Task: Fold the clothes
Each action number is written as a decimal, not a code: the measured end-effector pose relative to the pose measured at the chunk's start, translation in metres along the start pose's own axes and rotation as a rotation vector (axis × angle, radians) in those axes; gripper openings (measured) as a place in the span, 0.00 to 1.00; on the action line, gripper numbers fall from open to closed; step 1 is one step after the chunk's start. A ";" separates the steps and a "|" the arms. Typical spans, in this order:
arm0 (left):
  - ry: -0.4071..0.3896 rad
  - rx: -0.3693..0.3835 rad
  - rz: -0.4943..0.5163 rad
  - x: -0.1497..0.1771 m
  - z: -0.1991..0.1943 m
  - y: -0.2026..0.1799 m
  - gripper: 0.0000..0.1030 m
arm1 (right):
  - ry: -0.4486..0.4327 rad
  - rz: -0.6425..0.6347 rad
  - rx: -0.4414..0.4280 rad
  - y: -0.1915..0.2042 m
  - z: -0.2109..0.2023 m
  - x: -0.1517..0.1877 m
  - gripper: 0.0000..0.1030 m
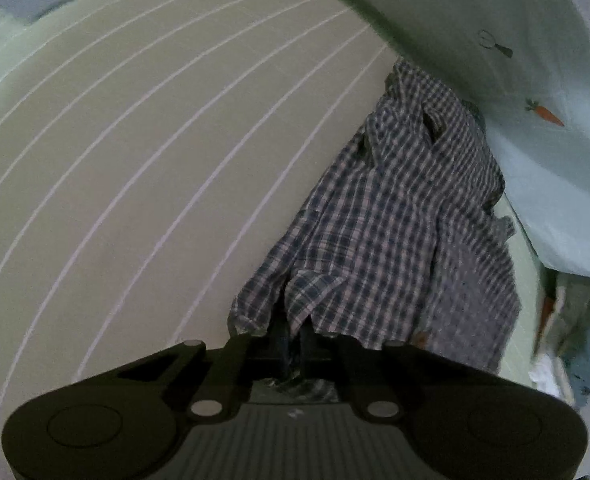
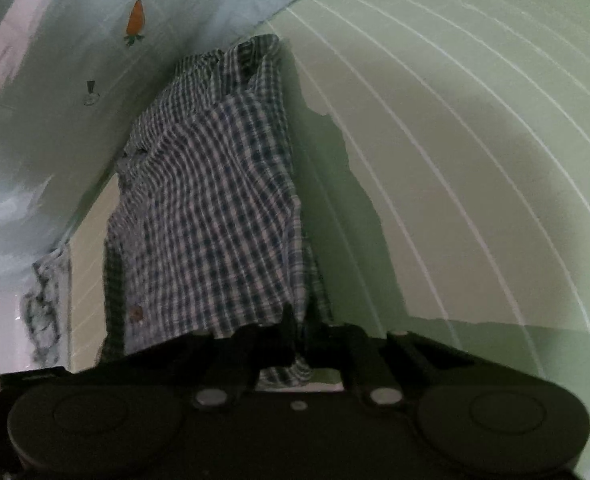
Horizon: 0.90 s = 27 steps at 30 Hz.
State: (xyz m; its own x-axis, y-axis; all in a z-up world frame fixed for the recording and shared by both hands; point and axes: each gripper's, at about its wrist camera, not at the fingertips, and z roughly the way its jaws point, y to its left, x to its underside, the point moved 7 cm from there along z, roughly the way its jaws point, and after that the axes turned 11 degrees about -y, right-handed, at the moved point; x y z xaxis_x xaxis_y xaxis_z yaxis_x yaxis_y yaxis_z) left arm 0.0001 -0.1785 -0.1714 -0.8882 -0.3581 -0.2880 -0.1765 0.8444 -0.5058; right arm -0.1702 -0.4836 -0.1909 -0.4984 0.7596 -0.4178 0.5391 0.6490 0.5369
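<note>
Although both cameras look down along their own fingers, the fingertips themselves are hard to make out: dark, blurred and half buried in cloth. Only the black housing of each gripper shows clearly along the lower edge of each view, and no hand or sleeve is in sight.

Both grippers point steeply down at the bed. The left gripper has its fingers drawn together on a bunched edge of the checked shirt, the blue and white cloth rising from the pinch and some of it tucked back between the finger bases. The right gripper is likewise clamped on an edge of the same shirt, with a fold hanging below the fingers toward the camera.

From each grip the shirt stretches away, rumpled and partly folded over itself, across a pale green sheet with thin white stripes. Its far end lies against a light blue bedcover printed with small carrots. In the right view a small brown button sits near the shirt's near left edge. A crumpled grey-blue cloth at the right margin of the left view is too blurred to identify.
</note>
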 end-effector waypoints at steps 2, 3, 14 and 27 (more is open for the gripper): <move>0.028 0.020 -0.034 0.014 -0.024 0.008 0.03 | 0.034 0.023 -0.011 -0.007 -0.022 0.011 0.03; 0.043 0.029 -0.050 0.020 -0.036 0.011 0.03 | 0.049 0.039 -0.021 -0.010 -0.032 0.013 0.03; 0.152 0.094 -0.399 0.045 -0.119 0.035 0.03 | 0.185 0.143 -0.102 -0.011 -0.126 0.025 0.03; 0.125 0.269 -0.575 -0.007 -0.115 -0.016 0.03 | 0.125 0.360 -0.285 0.007 -0.121 -0.047 0.03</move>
State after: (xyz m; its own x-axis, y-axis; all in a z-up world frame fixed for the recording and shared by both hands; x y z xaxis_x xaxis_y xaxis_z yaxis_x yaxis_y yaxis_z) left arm -0.0399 -0.1435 -0.0676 -0.7293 -0.6606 0.1785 -0.5408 0.3966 -0.7418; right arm -0.2246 -0.5201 -0.0785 -0.4012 0.9118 -0.0870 0.4936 0.2952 0.8181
